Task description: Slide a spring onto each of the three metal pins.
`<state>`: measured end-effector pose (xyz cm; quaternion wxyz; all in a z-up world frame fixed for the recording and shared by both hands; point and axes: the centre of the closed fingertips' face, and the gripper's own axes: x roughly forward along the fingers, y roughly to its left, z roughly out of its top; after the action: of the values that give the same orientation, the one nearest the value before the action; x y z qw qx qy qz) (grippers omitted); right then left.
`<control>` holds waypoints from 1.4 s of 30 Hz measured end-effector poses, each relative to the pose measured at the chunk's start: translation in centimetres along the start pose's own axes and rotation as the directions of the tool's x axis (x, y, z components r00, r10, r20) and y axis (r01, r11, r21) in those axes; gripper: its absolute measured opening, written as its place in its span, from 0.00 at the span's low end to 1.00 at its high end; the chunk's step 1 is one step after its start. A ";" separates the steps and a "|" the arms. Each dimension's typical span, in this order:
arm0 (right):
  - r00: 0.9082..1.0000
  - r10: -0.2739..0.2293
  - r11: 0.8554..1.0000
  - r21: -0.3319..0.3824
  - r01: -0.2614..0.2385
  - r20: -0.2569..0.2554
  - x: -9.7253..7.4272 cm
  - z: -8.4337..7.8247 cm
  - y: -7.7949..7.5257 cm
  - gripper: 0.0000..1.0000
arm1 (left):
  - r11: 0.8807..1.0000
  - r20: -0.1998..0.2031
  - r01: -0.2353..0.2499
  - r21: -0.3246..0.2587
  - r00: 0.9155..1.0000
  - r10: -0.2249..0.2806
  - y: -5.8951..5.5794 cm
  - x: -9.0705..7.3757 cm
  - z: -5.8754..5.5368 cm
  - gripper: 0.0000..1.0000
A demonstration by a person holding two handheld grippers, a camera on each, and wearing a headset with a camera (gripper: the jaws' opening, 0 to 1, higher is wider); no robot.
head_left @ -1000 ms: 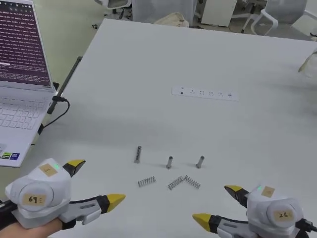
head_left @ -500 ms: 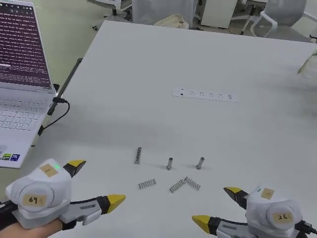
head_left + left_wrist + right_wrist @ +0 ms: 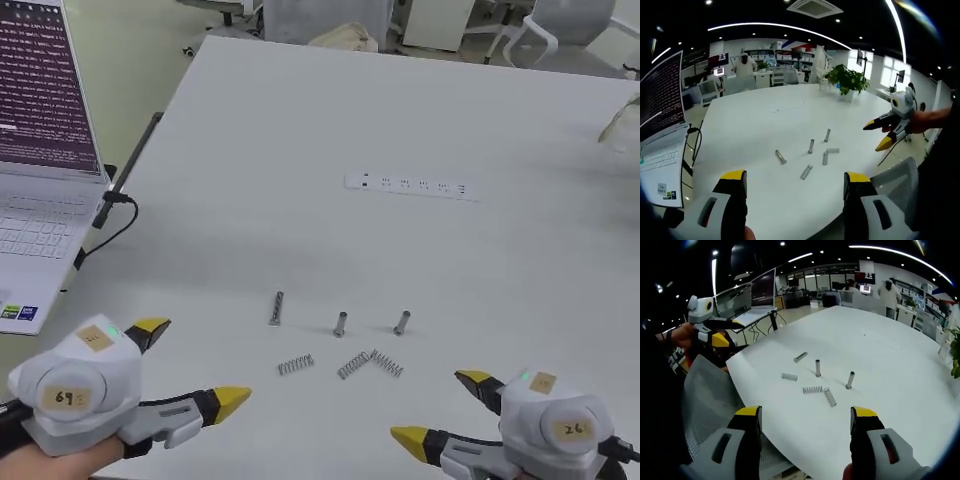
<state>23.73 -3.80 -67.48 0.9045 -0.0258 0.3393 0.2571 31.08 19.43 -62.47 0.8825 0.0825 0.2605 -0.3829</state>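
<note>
Three short metal pins sit near the front of the white table (image 3: 300, 130): the left pin (image 3: 276, 308) lies flat, while the middle pin (image 3: 340, 324) and the right pin (image 3: 402, 322) stand up. Just in front of them lie three loose springs (image 3: 295, 365) (image 3: 353, 365) (image 3: 387, 364). My left gripper (image 3: 191, 362) is open at the lower left, short of the springs. My right gripper (image 3: 442, 408) is open at the lower right, also apart from them. In the left gripper view the pins (image 3: 811, 146) and springs (image 3: 806, 171) lie ahead of the open jaws, as they do in the right gripper view (image 3: 817, 368) (image 3: 812, 389).
An open laptop (image 3: 40, 150) stands off the table's left edge, with a cable (image 3: 115, 215) beside it. A white power strip (image 3: 405, 186) lies mid-table beyond the pins. Office chairs (image 3: 530, 35) stand past the far edge.
</note>
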 end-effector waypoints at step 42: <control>1.000 -0.006 1.000 0.021 0.005 0.021 -0.2 0.1 -0.1 0.70 | 0.999 -0.022 0.024 0.023 0.999 -0.024 -0.2 1.2 0.5 0.75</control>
<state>23.71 -3.94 -67.34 0.9089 -0.0145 0.3324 0.2514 31.82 18.42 -62.68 0.8739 0.0940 0.2665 -0.3955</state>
